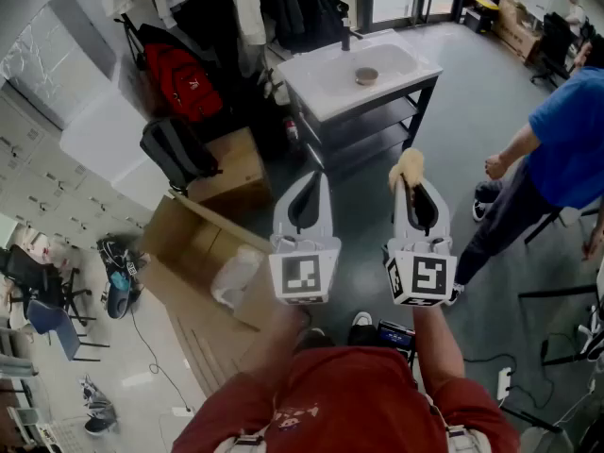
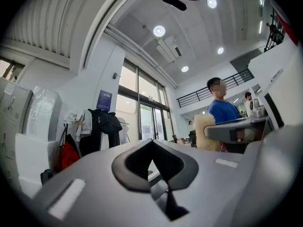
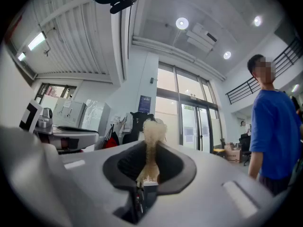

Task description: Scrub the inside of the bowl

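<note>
A small brown bowl [image 1: 366,75] sits in the white sink table [image 1: 326,88], far ahead of both grippers. Both are held up side by side, well short of the sink. My left gripper [image 1: 310,179] is shut with nothing between its jaws; in its own view the left gripper [image 2: 152,143] points at the glass doors. My right gripper [image 1: 411,185] is shut on a tan fluffy sponge [image 1: 408,166], which sticks out past the tips. That sponge [image 3: 152,129] stands upright between the jaws of the right gripper [image 3: 149,150]. It also shows as a pale sponge [image 2: 204,131] in the left gripper view.
A person in a blue shirt [image 1: 569,140] stands at the right, close to the sink table. Cardboard boxes [image 1: 229,170] lie left of the sink, with a red backpack [image 1: 185,81] and a black bag [image 1: 176,151] behind them. A faucet [image 1: 345,36] rises at the sink's back.
</note>
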A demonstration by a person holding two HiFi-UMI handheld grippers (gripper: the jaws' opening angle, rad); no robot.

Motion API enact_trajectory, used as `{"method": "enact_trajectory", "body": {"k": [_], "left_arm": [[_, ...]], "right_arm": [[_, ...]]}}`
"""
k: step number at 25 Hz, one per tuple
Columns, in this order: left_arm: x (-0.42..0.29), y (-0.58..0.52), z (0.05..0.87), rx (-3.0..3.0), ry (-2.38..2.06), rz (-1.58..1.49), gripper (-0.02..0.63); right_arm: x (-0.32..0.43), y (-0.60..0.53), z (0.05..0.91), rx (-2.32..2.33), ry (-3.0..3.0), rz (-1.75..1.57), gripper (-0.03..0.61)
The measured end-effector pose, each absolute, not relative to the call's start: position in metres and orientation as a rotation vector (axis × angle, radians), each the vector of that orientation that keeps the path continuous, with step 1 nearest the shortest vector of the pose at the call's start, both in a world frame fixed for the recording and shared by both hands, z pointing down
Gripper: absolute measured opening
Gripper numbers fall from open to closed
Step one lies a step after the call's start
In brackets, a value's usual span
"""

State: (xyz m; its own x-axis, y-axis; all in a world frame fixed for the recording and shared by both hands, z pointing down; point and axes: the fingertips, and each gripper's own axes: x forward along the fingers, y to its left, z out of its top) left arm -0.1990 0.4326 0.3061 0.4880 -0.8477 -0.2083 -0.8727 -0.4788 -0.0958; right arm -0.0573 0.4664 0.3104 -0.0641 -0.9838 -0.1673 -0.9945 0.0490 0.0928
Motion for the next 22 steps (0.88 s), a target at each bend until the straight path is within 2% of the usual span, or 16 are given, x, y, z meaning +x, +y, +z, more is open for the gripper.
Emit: {"method": "enact_trajectory", "body": {"k": [12, 22], "left_arm": [[-0.253, 0.506, 0.306, -2.574, 1.416, 0.170, 0.006], [-0.228, 0.499, 0.306, -2.617, 1.364, 0.184, 0.006]], "right_arm": [[-0.122, 0.545, 0.306, -2.149, 2.185, 0.302, 0.054], [-0.095, 0.544, 0.308, -2.182, 2.104, 0.275, 0.054]]}}
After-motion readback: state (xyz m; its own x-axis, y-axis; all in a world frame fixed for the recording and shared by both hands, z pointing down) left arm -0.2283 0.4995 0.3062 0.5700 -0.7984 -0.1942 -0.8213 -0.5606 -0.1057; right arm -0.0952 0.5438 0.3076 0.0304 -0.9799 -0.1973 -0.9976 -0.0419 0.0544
